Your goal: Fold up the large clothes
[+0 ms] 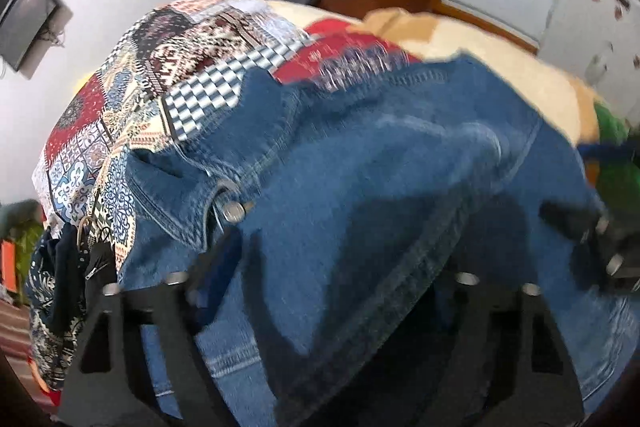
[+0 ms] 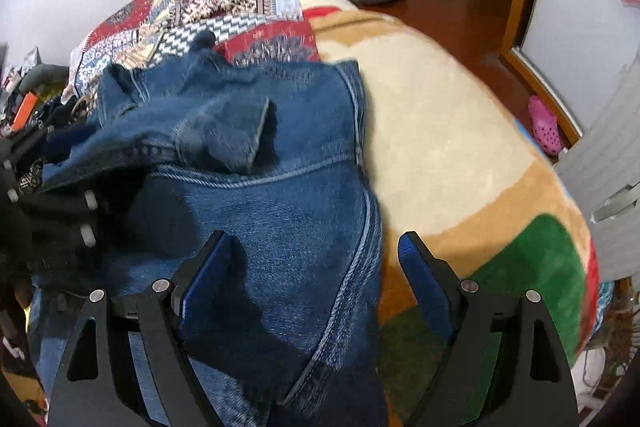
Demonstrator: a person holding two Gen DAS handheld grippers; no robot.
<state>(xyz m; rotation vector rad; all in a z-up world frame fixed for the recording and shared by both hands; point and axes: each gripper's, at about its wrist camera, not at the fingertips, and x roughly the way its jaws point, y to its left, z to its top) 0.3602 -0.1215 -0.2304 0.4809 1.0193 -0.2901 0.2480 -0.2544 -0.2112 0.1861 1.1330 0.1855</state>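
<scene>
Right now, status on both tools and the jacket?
Left tool open over denim jacket. Right tool open, astride jacket's edge. Jacket rumpled on blanket, fold unfinished. Nothing in the way.

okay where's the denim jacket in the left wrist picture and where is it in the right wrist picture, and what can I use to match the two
Left wrist: the denim jacket fills the centre and lower frame, its collar button at lower left.
Right wrist: the denim jacket lies centre-left, running down between the open right gripper fingers.
Shared landmark: the patchwork quilt lies just beyond the jacket in both, upper left.
</scene>
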